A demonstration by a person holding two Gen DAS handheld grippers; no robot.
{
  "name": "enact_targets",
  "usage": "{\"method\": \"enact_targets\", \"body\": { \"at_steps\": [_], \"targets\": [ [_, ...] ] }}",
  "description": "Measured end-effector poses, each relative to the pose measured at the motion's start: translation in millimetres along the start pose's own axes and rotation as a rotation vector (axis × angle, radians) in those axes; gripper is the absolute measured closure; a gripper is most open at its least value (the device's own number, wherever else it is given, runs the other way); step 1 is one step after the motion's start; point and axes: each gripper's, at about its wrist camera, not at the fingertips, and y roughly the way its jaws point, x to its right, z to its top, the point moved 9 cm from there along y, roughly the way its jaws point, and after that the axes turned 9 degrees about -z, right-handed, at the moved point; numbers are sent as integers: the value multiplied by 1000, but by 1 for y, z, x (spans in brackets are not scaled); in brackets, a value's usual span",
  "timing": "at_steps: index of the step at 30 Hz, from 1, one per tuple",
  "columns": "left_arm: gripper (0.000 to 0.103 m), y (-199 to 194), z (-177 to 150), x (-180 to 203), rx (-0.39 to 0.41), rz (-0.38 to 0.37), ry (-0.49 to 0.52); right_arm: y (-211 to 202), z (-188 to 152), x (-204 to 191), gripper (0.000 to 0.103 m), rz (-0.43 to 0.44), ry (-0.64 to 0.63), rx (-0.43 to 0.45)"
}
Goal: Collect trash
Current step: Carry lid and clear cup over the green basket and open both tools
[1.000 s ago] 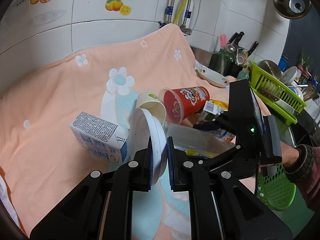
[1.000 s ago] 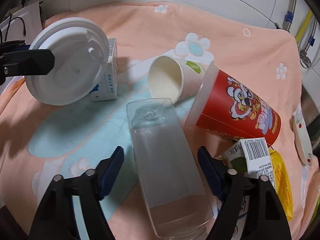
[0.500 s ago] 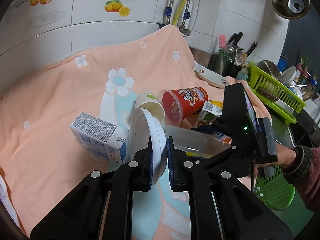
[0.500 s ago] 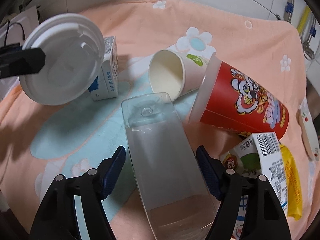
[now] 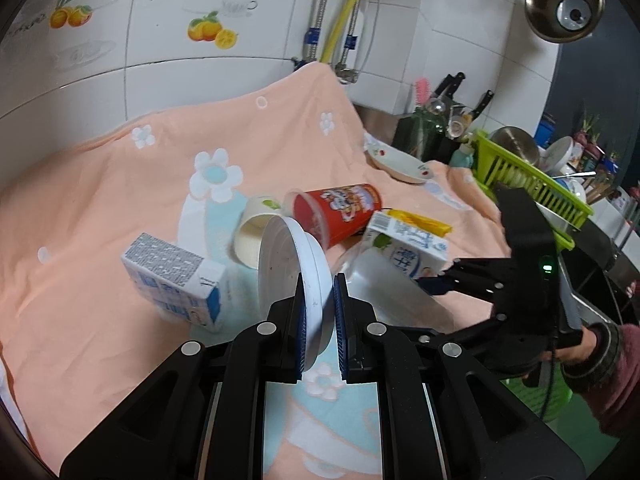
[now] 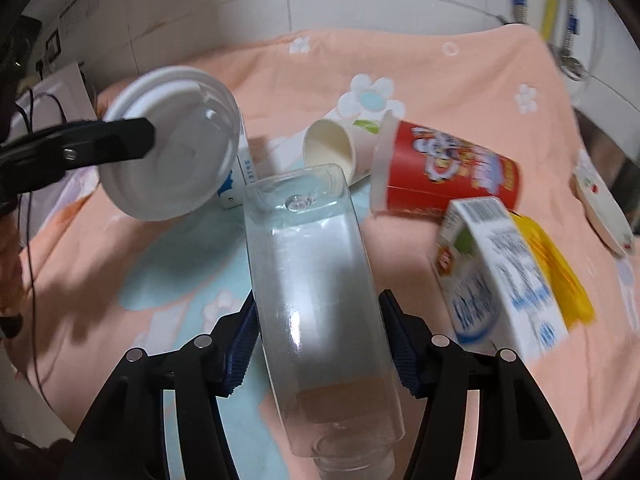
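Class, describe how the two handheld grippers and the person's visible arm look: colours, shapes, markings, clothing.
Left gripper and right gripper: black angular frames, silver round bolts, ribbed blue fingertip pads. The right one has a green light. The person's hand shows a maroon sleeve with a dark knitted cuff.

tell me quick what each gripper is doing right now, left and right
Left gripper: shut on the white plastic lid, held on edge.
Right gripper: shut on the clear plastic bottle, pads against both its sides.
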Motion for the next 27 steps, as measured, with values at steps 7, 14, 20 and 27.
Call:
{"method": "enact_targets", "body": {
  "at_steps": [7, 14, 20, 27],
  "targets": [
    [92, 6, -3, 36, -4, -62, 30, -57, -17, 15, 48, -37, 85, 92],
    [92, 15, -8, 79, -18, -125, 70, -104, -45, 35, 49, -72, 182, 150],
    [92, 22, -15, 120, -33, -190, 104, -145, -84, 61, 49, -156, 266, 170],
    [92, 32, -27, 178, -58, -280, 153, -181, -148, 100, 49, -278, 369, 137]
  ]
}}
